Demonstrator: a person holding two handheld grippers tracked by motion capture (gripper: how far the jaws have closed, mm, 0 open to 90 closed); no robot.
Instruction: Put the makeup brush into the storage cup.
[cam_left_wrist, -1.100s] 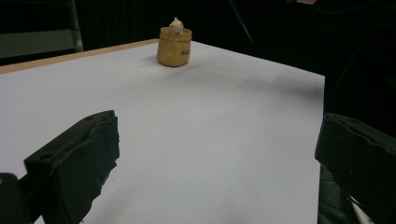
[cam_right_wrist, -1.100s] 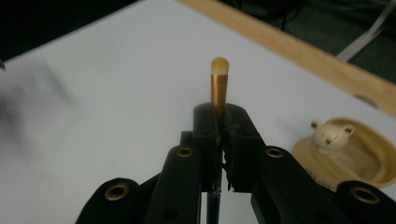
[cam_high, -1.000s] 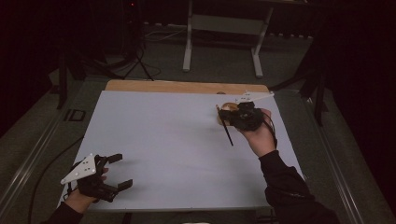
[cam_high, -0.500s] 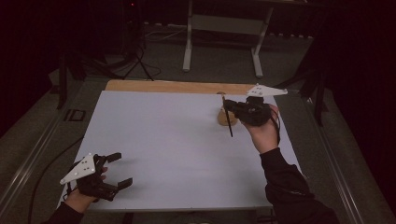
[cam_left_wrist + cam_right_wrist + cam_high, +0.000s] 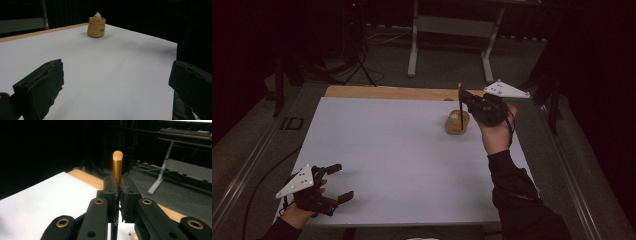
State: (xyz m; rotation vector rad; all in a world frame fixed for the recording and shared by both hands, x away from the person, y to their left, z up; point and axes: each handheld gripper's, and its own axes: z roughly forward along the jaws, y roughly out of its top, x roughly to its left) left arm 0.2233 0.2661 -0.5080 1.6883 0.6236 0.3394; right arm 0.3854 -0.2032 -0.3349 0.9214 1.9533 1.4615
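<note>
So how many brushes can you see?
2. One brush is clamped upright in the right gripper, above the pot. A second, pale-tipped brush pokes out of that pot. More could be hidden inside the pot.

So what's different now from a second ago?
The right gripper, shut on the brush, lifted and swung it from slanting to upright, handle end above the small tan pot. The pot, the white table and the open left gripper stayed put.
</note>
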